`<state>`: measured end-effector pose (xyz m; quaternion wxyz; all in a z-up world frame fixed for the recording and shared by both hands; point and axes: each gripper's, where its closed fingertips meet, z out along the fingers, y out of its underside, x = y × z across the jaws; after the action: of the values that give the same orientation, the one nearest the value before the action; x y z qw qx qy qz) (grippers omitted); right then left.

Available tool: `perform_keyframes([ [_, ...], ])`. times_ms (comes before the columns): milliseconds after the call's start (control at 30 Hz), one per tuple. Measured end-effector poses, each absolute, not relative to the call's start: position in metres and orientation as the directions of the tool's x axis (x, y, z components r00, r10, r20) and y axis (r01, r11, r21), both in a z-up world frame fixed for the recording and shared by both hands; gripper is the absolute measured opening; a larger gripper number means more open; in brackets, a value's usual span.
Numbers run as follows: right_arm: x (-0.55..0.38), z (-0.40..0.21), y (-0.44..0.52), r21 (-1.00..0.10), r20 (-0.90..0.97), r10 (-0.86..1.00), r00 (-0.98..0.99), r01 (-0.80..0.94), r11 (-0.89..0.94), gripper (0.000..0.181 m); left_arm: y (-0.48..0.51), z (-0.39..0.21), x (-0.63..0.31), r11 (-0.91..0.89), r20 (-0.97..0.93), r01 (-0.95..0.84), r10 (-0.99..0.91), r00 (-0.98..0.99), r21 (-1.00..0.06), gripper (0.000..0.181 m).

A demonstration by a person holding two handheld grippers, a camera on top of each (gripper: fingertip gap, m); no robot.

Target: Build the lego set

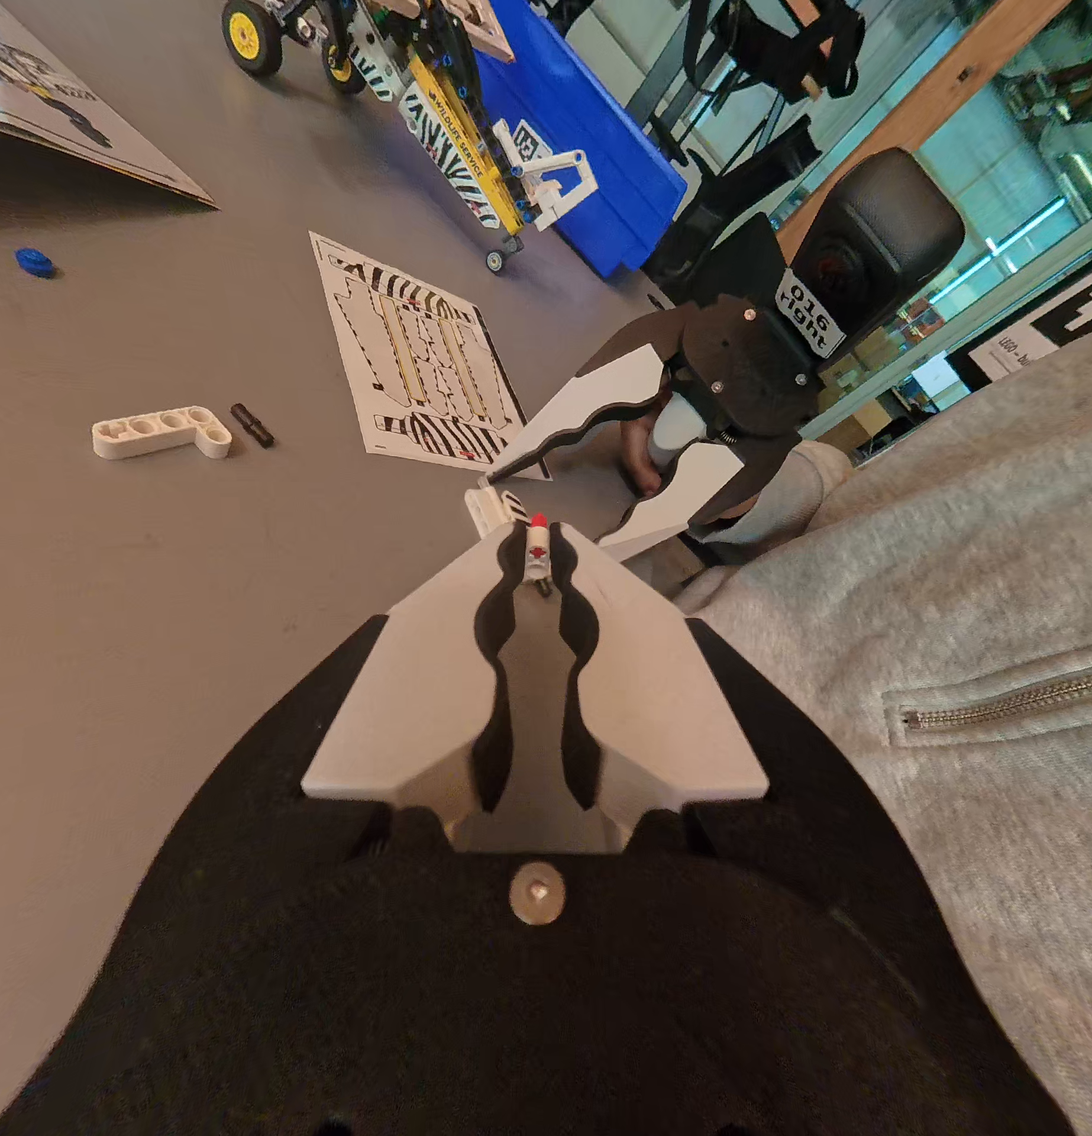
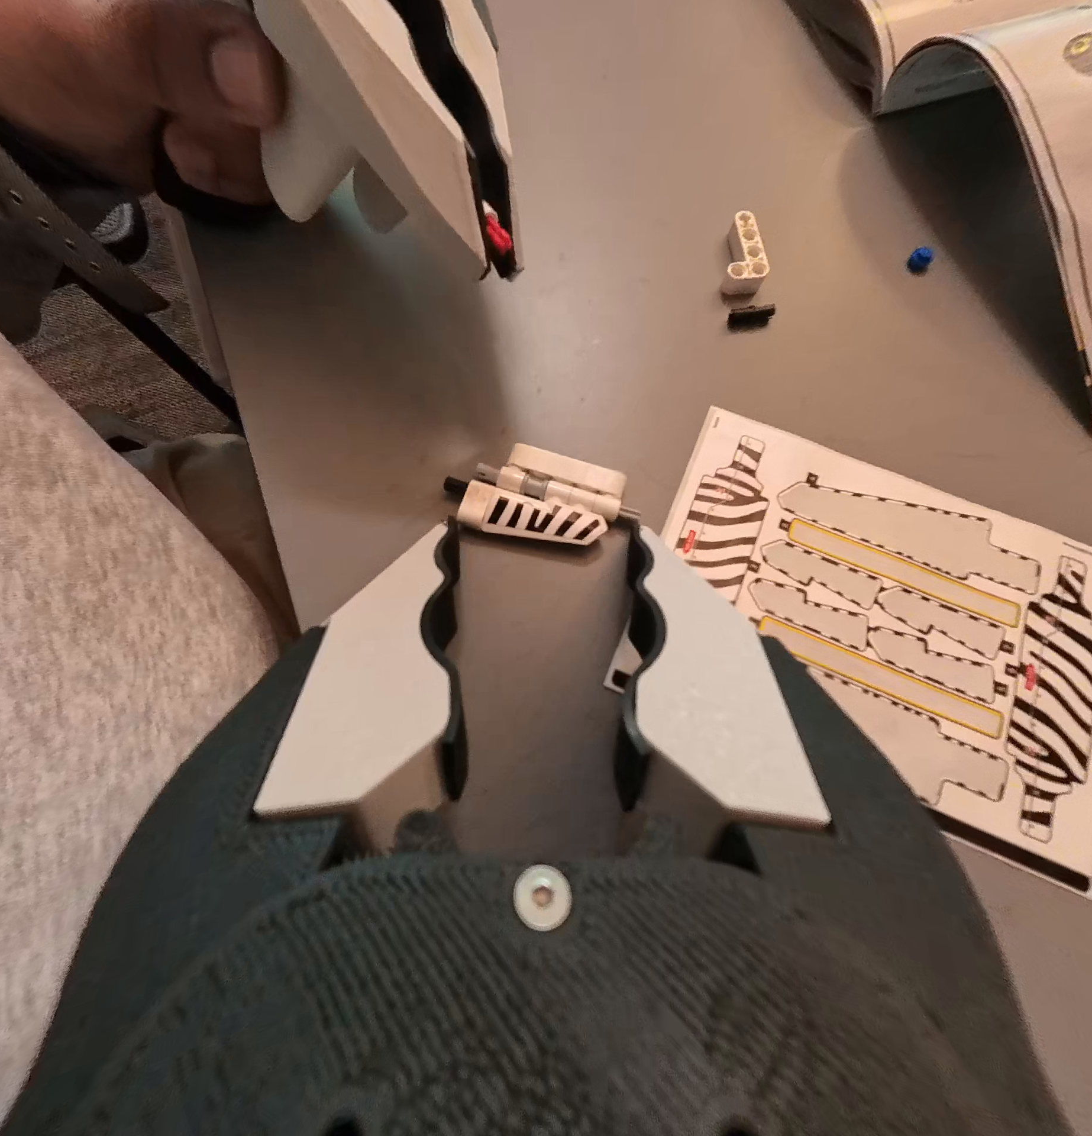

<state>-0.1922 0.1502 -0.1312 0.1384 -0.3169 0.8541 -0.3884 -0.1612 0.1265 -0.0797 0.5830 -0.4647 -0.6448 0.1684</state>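
Observation:
My left gripper (image 1: pixel 538 536) is shut on a small white connector with a red axle (image 1: pixel 537 549), which sticks out at its tips. It also shows at the top of the right wrist view (image 2: pixel 497 236). My right gripper (image 2: pixel 542 527) holds a white sub-assembly with a zebra-striped panel (image 2: pixel 534 519) by its two ends, jaws partly apart, just above the grey table (image 2: pixel 593 276). The left gripper's tips hover close to this sub-assembly (image 1: pixel 491 505). The right gripper's white fingers (image 1: pixel 599 399) show in the left wrist view.
A white L-shaped beam (image 1: pixel 162 430), a black pin (image 1: pixel 253 424) and a blue piece (image 1: pixel 34 262) lie on the table. A zebra sticker sheet (image 1: pixel 420 362) lies nearby. The yellow-wheeled model (image 1: pixel 408 92), a blue bin (image 1: pixel 580 153) and the open booklet (image 1: pixel 70 104) stand farther off. A person's grey sleeve (image 1: pixel 900 615) lies to the right. Left tips to right tips: about 7 cm.

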Motion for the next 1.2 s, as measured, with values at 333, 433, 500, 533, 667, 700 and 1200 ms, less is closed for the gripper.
perform_keyframes([
  [333,-0.193,-0.131,0.135,-0.755,0.046,-0.641,-0.766,-0.447,0.48,0.051,0.124,-0.076,-0.16,0.537,0.618,0.381,0.777,0.123,-0.752,0.004],
  [433,-0.193,-0.13,0.13,-0.756,0.06,-0.641,-0.765,-0.454,0.471,0.05,0.123,-0.075,-0.16,0.544,0.623,0.375,0.772,0.126,-0.751,0.004],
  [500,-0.193,-0.13,0.127,-0.757,0.071,-0.64,-0.765,-0.459,0.464,0.05,0.123,-0.074,-0.159,0.548,0.625,0.37,0.77,0.129,-0.75,0.004],
  [533,-0.192,-0.13,0.125,-0.757,0.079,-0.64,-0.764,-0.464,0.459,0.049,0.123,-0.074,-0.159,0.549,0.626,0.367,0.769,0.13,-0.75,0.004],
  [667,-0.193,-0.129,0.118,-0.759,0.132,-0.636,-0.761,-0.49,0.429,0.048,0.122,-0.073,-0.159,0.556,0.632,0.359,0.763,0.135,-0.749,0.004],
  [700,-0.192,-0.128,0.116,-0.759,0.15,-0.634,-0.759,-0.5,0.418,0.047,0.122,-0.072,-0.159,0.558,0.633,0.358,0.762,0.136,-0.749,0.004],
  [1200,-0.193,-0.126,0.105,-0.751,0.258,-0.622,-0.74,-0.558,0.352,0.042,0.12,-0.067,-0.156,0.583,0.652,0.328,0.742,0.159,-0.744,0.004],
])
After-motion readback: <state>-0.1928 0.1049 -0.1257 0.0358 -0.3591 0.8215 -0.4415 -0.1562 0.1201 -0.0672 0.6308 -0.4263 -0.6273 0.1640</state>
